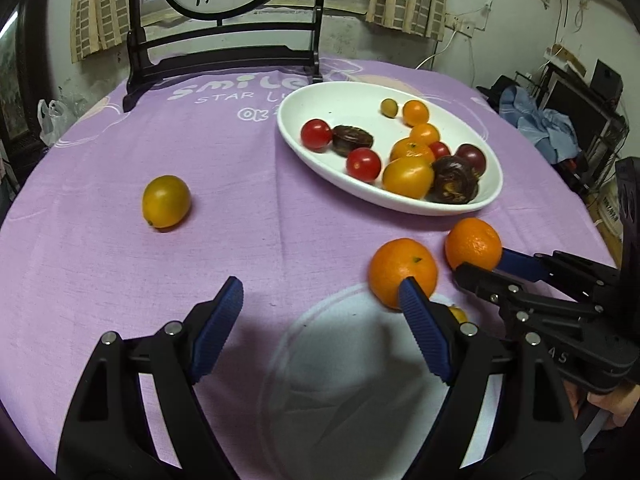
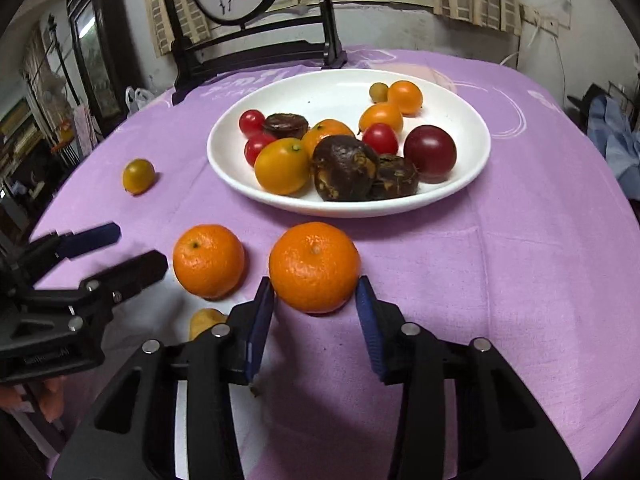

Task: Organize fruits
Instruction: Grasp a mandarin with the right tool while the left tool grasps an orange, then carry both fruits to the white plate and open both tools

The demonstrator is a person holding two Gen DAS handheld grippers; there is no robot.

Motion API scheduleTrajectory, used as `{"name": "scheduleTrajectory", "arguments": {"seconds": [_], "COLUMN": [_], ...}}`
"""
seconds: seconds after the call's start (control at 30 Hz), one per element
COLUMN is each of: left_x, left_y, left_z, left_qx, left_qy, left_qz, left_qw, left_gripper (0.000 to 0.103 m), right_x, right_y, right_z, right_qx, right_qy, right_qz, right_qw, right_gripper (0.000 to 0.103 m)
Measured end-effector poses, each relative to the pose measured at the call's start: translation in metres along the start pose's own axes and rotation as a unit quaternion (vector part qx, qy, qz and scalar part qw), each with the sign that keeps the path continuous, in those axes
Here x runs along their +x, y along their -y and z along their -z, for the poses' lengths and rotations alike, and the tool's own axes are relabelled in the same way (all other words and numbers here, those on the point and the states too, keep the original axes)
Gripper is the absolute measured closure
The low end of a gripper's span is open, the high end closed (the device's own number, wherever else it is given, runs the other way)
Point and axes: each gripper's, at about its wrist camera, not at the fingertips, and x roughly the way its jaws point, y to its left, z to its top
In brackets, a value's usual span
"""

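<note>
worktop: lilac cloth | white dish of fruit mid-worktop | dark chair behind dish, curtained window beyond | left gripper jaws wide | right gripper jaws flank a mandarin, possibly touching

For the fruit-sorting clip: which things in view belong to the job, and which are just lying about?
Job:
- round orange tangerine between the right tongs
- second orange tangerine
- left tongs, open
- small yellow-green fruit on the cloth
- white oval dish of mixed fruit

Lying about:
- dark wooden painted screen
- white plastic bag
</note>
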Motion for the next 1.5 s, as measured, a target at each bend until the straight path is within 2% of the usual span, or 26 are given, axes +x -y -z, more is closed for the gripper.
{"name": "scheduleTrajectory", "arguments": {"seconds": [0.13, 0.23, 0.47, 0.57, 0.6, 0.63, 0.67, 0.7, 0.73, 0.97, 1.13, 1.27, 1.37, 1.5], "left_x": [-0.002, 0.002, 0.017, 0.030, 0.034, 0.038, 0.041, 0.040, 0.040, 0.027, 0.005, -0.005, -0.004, 0.008], "left_y": [0.005, 0.015, 0.035, 0.041, 0.043, 0.043, 0.044, 0.045, 0.048, 0.040, 0.034, 0.029, 0.029, 0.034], "left_z": [0.000, -0.001, -0.010, -0.012, -0.012, -0.013, -0.012, -0.012, -0.012, -0.015, -0.033, -0.054, -0.070, -0.094], "left_qx": [-0.005, 0.001, 0.005, 0.001, -0.001, -0.003, -0.001, 0.006, 0.015, 0.000, 0.000, 0.005, 0.007, 0.010], "left_qy": [0.010, 0.002, -0.018, -0.043, -0.050, -0.055, -0.055, -0.049, -0.049, -0.056, -0.027, 0.002, 0.010, 0.018], "left_qz": [0.022, 0.034, 0.021, 0.017, 0.018, 0.020, 0.009, 0.005, 0.011, 0.023, 0.026, 0.013, 0.011, 0.013], "left_qw": [0.9997, 0.9994, 0.9996, 0.9989, 0.9986, 0.9983, 0.9984, 0.9988, 0.9986, 0.9982, 0.9993, 0.9999, 0.9999, 0.9997], "left_gripper": [0.021, 0.021, 0.021, 0.023, 0.027, 0.039, 0.043, 0.057, 0.059, 0.059, 0.059, 0.058, 0.058, 0.058], "right_x": [-0.018, -0.023, -0.031, -0.036, -0.038, -0.038, -0.039, -0.039, -0.039, -0.043, -0.050, -0.056, -0.059, -0.051], "right_y": [0.005, 0.007, 0.022, 0.027, 0.029, 0.030, 0.031, 0.032, 0.032, 0.030, 0.025, 0.026, 0.026, 0.022], "right_z": [0.000, 0.001, -0.002, -0.004, -0.004, -0.005, -0.005, -0.005, -0.005, -0.004, -0.006, -0.011, -0.022, -0.051], "right_qx": [0.006, 0.001, 0.020, 0.030, 0.031, 0.033, 0.035, 0.036, 0.036, 0.032, 0.025, 0.029, 0.028, 0.001], "right_qy": [0.017, 0.017, 0.022, 0.031, 0.033, 0.034, 0.034, 0.034, 0.034, 0.048, 0.077, 0.097, 0.102, 0.114], "right_qz": [-0.016, -0.013, -0.016, -0.016, -0.016, -0.017, -0.018, -0.018, -0.018, -0.014, -0.011, -0.007, -0.006, 0.022], "right_qw": [1.000, 1.000, 0.999, 0.999, 0.999, 0.999, 0.999, 0.999, 0.999, 0.998, 0.997, 0.995, 0.994, 0.993], "right_gripper": [0.062, 0.062, 0.062, 0.062, 0.062, 0.062, 0.062, 0.062, 0.062, 0.062, 0.062, 0.062, 0.062, 0.062]}}
